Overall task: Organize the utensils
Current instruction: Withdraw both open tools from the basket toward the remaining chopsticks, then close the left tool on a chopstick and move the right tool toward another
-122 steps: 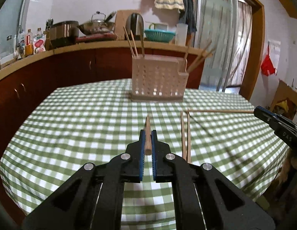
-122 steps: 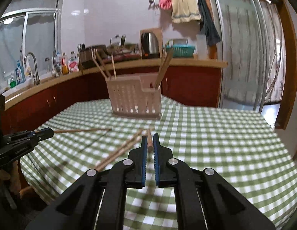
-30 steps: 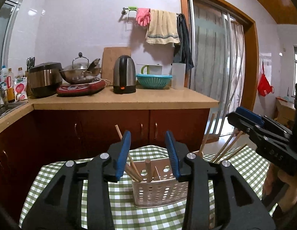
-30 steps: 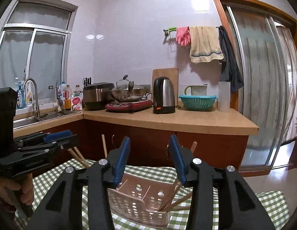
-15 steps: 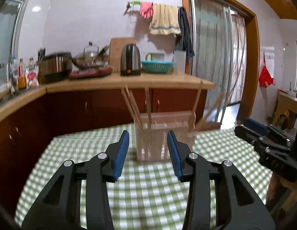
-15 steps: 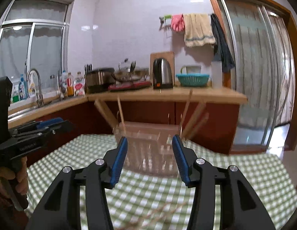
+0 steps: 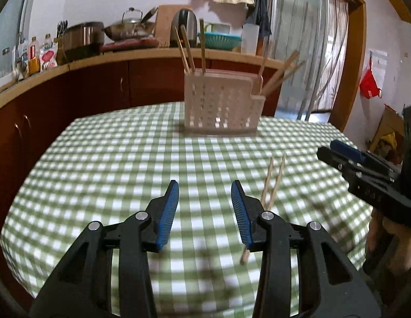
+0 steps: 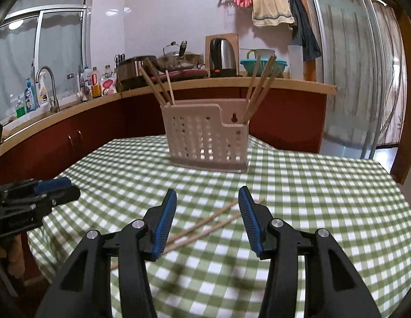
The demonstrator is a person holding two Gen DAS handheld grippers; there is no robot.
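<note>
Both grippers now hang empty over the checked counter (image 7: 105, 159), where 4.1 s ago each clamped a chopstick. The left gripper (image 7: 205, 210) has its fingers spread wide apart, and so does the right gripper (image 8: 207, 218). The utensil holder (image 8: 206, 135) stands at the far side with chopsticks upright in both end compartments, more than before. Two loose chopsticks (image 8: 205, 224) lie side by side on the cloth, beneath the right gripper's fingers and just right of the left gripper.

Each hand-held gripper (image 7: 204, 213) (image 8: 207, 220) is being seen as black plastic, with ribbed blue pads (image 7: 167, 213) (silver screws at the joints).
</note>
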